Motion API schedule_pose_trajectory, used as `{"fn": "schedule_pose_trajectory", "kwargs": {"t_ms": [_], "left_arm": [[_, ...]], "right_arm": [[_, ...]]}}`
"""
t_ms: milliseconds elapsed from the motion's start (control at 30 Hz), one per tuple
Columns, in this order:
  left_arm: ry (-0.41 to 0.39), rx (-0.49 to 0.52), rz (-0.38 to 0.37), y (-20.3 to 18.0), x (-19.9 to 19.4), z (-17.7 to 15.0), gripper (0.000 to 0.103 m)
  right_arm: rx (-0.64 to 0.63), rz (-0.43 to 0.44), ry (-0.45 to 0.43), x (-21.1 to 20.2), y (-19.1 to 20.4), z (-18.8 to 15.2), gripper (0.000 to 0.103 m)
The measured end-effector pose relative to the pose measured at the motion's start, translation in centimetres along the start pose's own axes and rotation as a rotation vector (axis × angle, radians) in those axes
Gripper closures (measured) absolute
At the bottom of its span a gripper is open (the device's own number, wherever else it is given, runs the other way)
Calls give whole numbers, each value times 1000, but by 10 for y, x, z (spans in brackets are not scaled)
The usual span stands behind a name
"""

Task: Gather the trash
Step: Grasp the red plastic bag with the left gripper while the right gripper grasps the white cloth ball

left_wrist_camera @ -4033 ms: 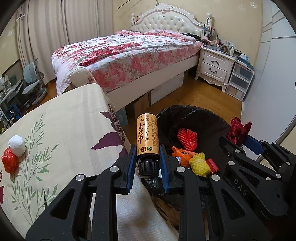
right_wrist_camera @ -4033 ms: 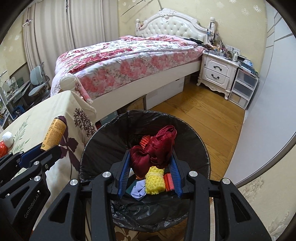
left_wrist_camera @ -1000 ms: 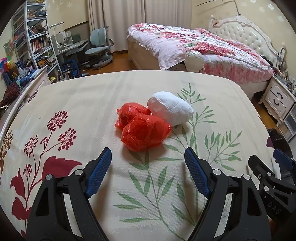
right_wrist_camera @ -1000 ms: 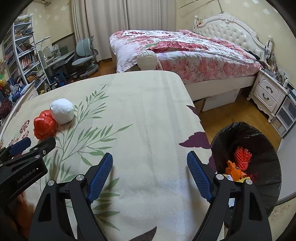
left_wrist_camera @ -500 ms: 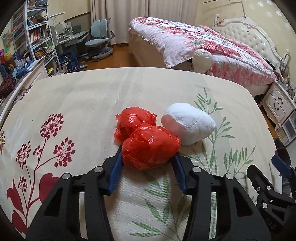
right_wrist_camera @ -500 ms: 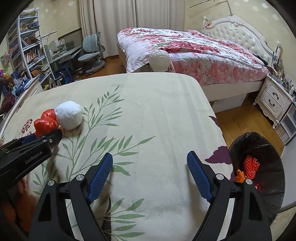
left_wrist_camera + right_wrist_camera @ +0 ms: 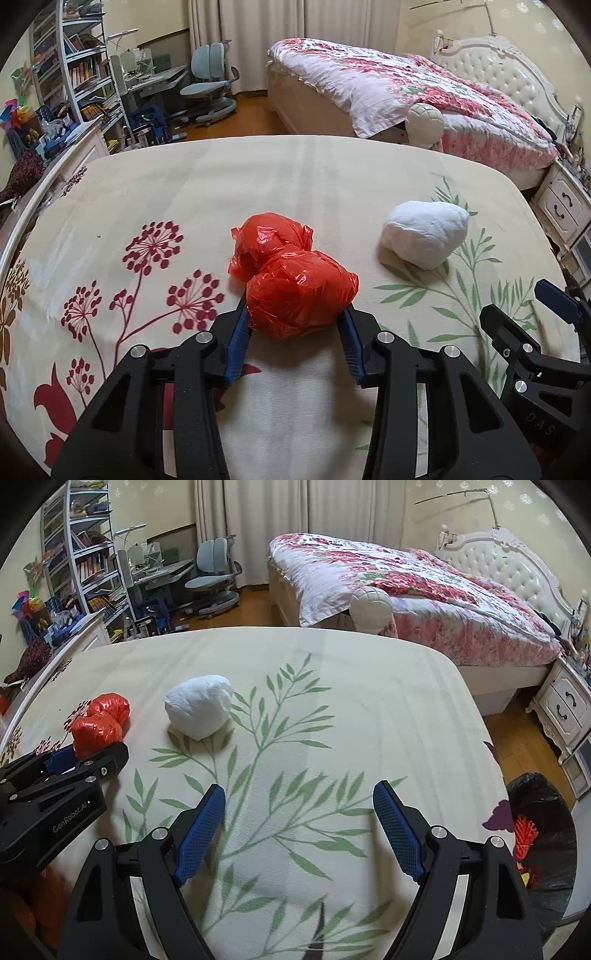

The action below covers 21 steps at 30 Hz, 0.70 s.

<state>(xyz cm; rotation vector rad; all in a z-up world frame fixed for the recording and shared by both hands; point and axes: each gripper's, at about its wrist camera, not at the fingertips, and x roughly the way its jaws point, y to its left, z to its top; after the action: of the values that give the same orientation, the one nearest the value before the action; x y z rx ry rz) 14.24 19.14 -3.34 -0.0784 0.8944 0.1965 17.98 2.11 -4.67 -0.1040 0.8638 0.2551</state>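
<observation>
floral tablecloth (image 7: 295, 192), left hand-held gripper (image 7: 295, 328) closing on red bag (image 7: 295, 295)

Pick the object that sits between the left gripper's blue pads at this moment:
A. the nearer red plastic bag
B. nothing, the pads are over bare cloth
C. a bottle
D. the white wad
A. In the left wrist view the left gripper is closing, with its blue pads on either side of the nearer red plastic bag; the white wad lies apart to the right on the tablecloth.
</observation>
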Motion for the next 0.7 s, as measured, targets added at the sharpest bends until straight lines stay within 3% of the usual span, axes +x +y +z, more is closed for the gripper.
{"fn": "schedule_pose_trajectory", "kwargs": {"t_ms": [300, 700], "left_arm": [[-6, -29, 42, 31, -3, -4, 61], [0, -74, 45, 51, 2, -2, 61]], "right_arm": [[-42, 33, 3, 19, 33, 23, 23], [-68, 29, 3, 40, 58, 45, 25]]}}
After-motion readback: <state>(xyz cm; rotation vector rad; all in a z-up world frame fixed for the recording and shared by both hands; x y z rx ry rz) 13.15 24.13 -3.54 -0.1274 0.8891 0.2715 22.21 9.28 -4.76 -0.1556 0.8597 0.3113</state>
